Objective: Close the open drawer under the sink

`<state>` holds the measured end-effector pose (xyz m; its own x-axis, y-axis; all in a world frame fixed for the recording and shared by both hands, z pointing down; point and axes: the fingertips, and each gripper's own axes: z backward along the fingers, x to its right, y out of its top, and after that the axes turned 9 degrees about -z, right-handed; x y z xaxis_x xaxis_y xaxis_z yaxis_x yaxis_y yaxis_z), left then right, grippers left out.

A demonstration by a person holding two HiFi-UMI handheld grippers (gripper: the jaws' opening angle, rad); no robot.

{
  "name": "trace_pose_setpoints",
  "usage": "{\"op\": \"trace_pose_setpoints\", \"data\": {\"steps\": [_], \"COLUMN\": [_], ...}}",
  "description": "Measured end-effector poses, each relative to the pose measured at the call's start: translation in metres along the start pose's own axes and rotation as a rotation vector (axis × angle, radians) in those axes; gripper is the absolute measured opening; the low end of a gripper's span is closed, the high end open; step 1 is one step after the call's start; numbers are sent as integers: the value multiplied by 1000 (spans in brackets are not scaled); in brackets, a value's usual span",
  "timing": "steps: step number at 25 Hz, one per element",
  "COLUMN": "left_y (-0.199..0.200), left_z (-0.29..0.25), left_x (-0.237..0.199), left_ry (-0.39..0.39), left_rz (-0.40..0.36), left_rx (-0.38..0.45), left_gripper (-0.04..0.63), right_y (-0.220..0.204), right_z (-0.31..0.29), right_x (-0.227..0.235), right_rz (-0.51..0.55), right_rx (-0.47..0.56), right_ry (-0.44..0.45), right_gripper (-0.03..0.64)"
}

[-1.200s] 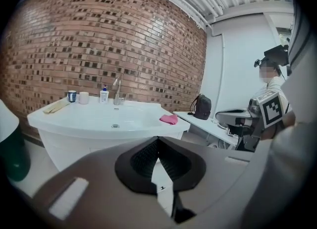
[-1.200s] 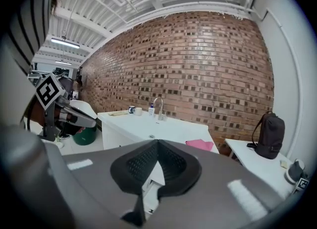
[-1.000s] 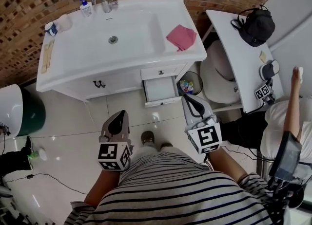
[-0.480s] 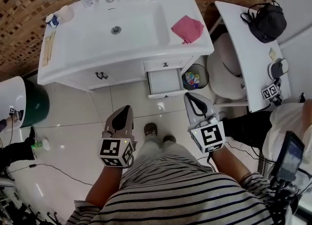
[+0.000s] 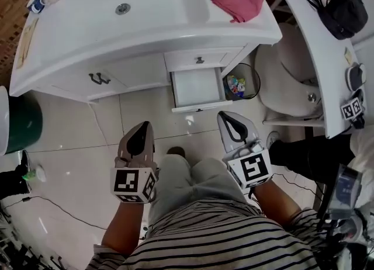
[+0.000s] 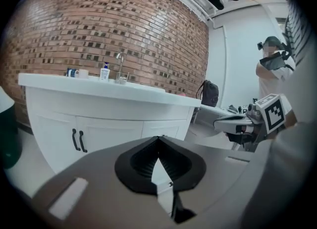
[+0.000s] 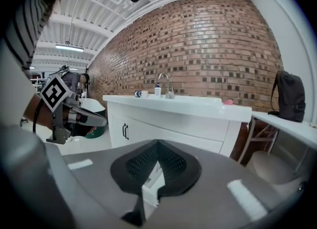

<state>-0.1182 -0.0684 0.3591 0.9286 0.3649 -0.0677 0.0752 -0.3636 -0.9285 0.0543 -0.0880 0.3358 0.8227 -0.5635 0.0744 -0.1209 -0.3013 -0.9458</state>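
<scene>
The white sink cabinet stands ahead of me. Its lower right drawer is pulled out and looks empty; the small drawer above it is closed. My left gripper is shut with nothing in it, above the floor tiles to the left of the open drawer's front. My right gripper is also shut and empty, a short way in front of the drawer's right corner and not touching it. In the left gripper view the shut jaws point at the cabinet. The right gripper view also shows shut jaws.
A pink cloth lies on the counter. A bin with litter stands right of the drawer, beside a white stool and a side table with a black bag. A green bin is at left.
The cabinet and open drawer have come nearer and lower in the head view as the person stepped forward. Both grippers stay shut, held out in front.
</scene>
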Motion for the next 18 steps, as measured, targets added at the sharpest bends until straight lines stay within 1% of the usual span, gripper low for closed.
{"op": "trace_pose_setpoints", "data": {"steps": [3, 5, 7, 10, 15, 18], "left_y": [-45, -73, -94, -115, -147, -163], "left_z": [-24, -42, -58, -75, -96, -104], "left_x": [2, -1, -1, 0, -1, 7], "left_ry": [-12, -17, -28, -42, -29, -42], "left_rz": [-14, -10, -34, -92, -142, -154], "left_rx": [11, 22, 33, 67, 133, 159], "left_gripper": [12, 12, 12, 12, 12, 14], "right_y": [-52, -79, -106, -146, -202, -235], "right_z": [-17, -32, -45, -58, -74, -78], "right_x": [7, 11, 16, 23, 37, 45], "right_rz": [-17, -40, -36, -14, -15, -20], "right_rx": [-13, 5, 19, 34, 71, 74], "right_ry": [13, 22, 23, 17, -1, -12], "right_gripper": [2, 2, 2, 2, 2, 2]}}
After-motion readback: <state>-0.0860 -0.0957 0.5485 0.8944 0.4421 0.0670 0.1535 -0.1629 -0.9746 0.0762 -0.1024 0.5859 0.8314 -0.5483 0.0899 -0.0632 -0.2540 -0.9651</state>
